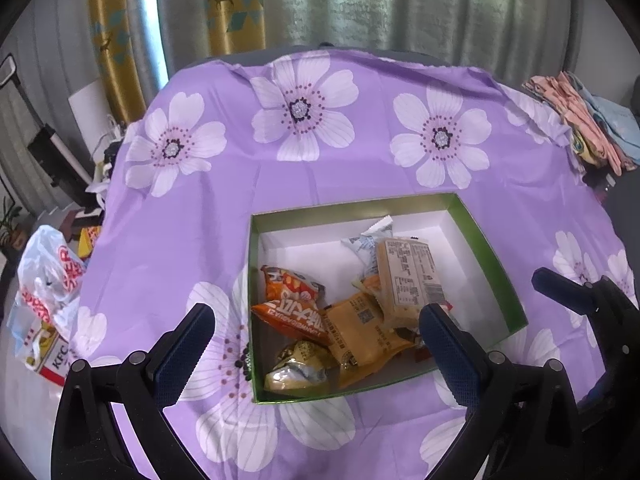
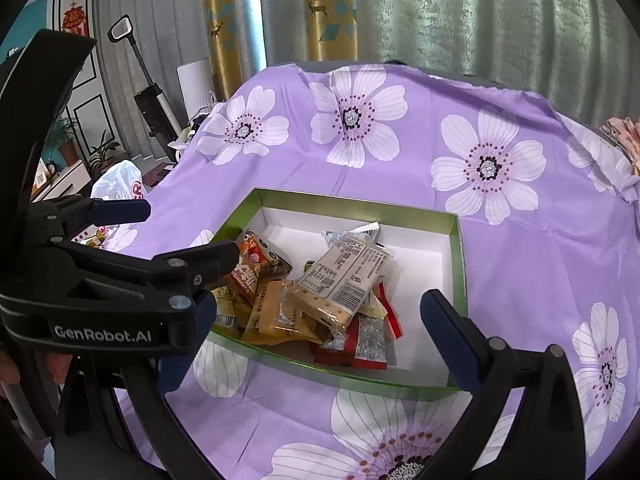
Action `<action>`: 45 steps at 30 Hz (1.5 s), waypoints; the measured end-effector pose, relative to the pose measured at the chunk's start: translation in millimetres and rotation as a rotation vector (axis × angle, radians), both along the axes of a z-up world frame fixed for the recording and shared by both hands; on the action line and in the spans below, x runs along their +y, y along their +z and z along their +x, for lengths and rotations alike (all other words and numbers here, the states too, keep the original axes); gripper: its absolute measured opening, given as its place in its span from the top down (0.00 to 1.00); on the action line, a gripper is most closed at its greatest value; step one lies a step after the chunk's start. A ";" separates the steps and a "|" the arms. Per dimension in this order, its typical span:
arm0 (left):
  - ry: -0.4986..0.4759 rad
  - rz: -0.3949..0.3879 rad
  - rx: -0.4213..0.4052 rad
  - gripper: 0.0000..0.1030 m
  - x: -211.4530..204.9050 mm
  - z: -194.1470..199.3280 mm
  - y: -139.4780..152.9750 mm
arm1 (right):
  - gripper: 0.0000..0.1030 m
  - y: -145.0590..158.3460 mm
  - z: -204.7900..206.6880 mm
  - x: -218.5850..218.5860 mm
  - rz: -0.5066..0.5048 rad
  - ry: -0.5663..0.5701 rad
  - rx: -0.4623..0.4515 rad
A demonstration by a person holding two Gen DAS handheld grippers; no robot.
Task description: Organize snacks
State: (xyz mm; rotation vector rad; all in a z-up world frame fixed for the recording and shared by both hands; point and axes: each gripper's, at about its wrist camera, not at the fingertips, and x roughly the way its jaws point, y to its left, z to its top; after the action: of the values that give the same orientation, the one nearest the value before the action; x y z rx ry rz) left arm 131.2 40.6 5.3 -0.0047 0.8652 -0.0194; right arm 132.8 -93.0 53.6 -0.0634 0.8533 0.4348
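A green-walled box (image 1: 486,240) with a white floor sits on the purple flowered cloth. It also shows in the right wrist view (image 2: 460,256). Inside lie several snack packets: a pale cracker pack (image 1: 410,276) (image 2: 344,276), orange packets (image 1: 292,300) (image 2: 250,264), a tan packet (image 1: 368,332) (image 2: 276,316), a gold foil one (image 1: 296,372) and a red one (image 2: 360,344). My left gripper (image 1: 316,344) is open and empty above the box's near side. My right gripper (image 2: 320,332) is open and empty over the box. The left gripper (image 2: 176,232) shows at the left of the right wrist view.
The purple cloth (image 1: 320,168) covers the table. A white plastic bag and a KFC box (image 1: 52,308) lie off the left edge. Folded cloths (image 1: 592,120) lie at the far right. Curtains (image 1: 360,4) hang behind. A vacuum (image 2: 148,92) stands at left.
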 end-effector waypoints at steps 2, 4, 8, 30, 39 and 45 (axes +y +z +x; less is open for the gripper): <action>0.004 0.002 -0.005 0.01 0.5 -2.6 2.9 | 0.01 3.6 -3.1 -0.6 0.000 0.000 -0.006; 0.006 0.002 -0.012 0.01 1.1 -5.7 5.6 | 0.01 6.6 -5.2 -1.4 0.000 -0.002 -0.011; 0.006 0.013 -0.018 0.01 0.1 -10.8 9.2 | 0.01 12.6 -10.1 -3.8 0.001 -0.005 -0.021; 0.029 0.025 -0.101 0.01 3.7 -56.3 44.6 | 0.01 61.5 -46.7 -23.4 -0.035 -0.048 -0.125; 0.030 0.039 -0.118 0.01 0.7 -70.9 52.9 | 0.01 77.3 -61.5 -26.5 -0.038 -0.055 -0.151; 0.030 0.037 -0.127 0.01 -0.7 -74.6 56.1 | 0.01 83.3 -65.9 -28.0 -0.035 -0.058 -0.163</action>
State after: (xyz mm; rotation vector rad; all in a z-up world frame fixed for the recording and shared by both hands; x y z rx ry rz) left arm 56.7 39.9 61.4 0.0185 0.7381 0.0242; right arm 66.9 -121.1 136.9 -0.1051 0.7009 0.3549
